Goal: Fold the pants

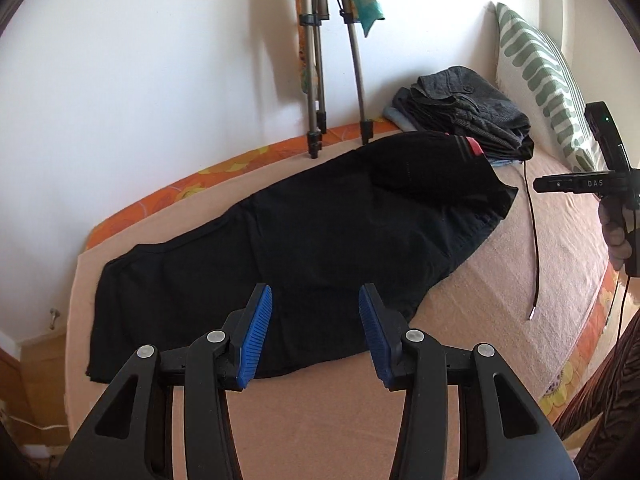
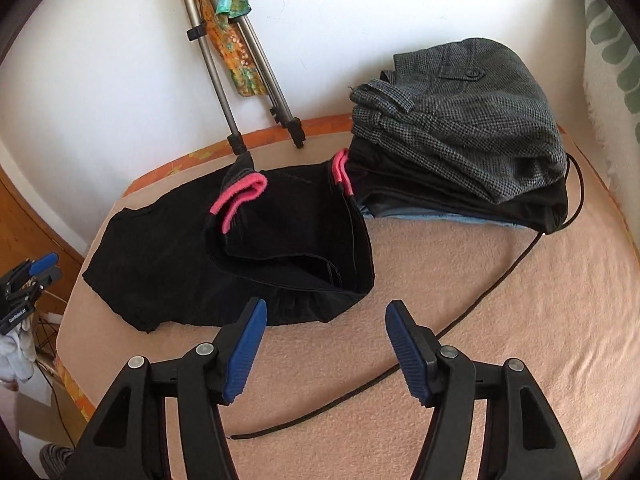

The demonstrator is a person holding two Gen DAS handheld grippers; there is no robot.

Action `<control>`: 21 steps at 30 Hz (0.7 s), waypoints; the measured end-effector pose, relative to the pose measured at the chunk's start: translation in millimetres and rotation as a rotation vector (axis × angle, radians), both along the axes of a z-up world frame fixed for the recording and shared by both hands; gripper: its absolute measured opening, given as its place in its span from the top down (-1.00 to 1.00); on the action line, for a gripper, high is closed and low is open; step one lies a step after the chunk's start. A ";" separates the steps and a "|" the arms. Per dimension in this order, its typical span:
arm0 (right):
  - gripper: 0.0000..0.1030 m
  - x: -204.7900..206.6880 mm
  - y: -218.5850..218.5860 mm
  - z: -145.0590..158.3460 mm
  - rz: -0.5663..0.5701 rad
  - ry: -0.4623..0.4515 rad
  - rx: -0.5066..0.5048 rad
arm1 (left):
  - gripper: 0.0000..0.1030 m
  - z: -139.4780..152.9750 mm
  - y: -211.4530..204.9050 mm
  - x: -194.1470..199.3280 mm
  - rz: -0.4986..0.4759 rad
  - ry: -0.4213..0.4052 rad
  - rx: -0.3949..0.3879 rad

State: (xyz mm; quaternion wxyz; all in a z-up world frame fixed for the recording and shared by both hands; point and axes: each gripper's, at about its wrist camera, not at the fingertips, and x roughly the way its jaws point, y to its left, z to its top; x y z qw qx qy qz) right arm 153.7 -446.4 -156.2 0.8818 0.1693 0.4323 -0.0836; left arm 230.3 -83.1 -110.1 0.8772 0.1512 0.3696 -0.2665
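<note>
Pants: black pants [image 1: 320, 232] lie flat on the bed [image 1: 520, 240], on its peach blanket, already doubled leg on leg by the look of it.
Long axis: in the left wrist view it runs from the hem end at lower left up to the waist end at upper right; the waist, with its pink lining [image 2: 240, 196] showing, lies just beside a stack of folded clothes [image 2: 460, 140].
Left gripper: the left gripper [image 1: 316, 332] hovers over the near edge of the legs, fingers [image 1: 256, 340] apart and holding nothing.
Right gripper: the right gripper [image 2: 324, 352] hangs over bare blanket just short of the waist end, fingers [image 2: 408, 352] spread wider, nothing between them.
Which way the pants lie: ahead of and below both grippers; the left is nearer the leg half, the right nearer the waist.
Nearby: a thin black cord [image 2: 500, 280] trails across the blanket to the right of the right gripper; a tripod [image 1: 320, 80] leans on the wall.
Likely next: probably a grasp at one end to fold it over along the long axis.
</note>
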 end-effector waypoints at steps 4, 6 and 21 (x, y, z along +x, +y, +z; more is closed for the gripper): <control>-0.27 12.6 11.3 14.4 0.095 -0.114 0.084 | 0.14 -29.4 -33.2 -15.6 -0.023 0.066 -0.038; -0.32 26.2 13.8 23.6 0.132 -0.155 0.168 | 0.14 -42.4 -42.8 -16.5 -0.015 0.078 -0.040; 0.75 161.4 33.1 9.0 0.261 0.119 -0.214 | 0.14 -77.8 -64.9 4.8 -0.053 0.139 0.041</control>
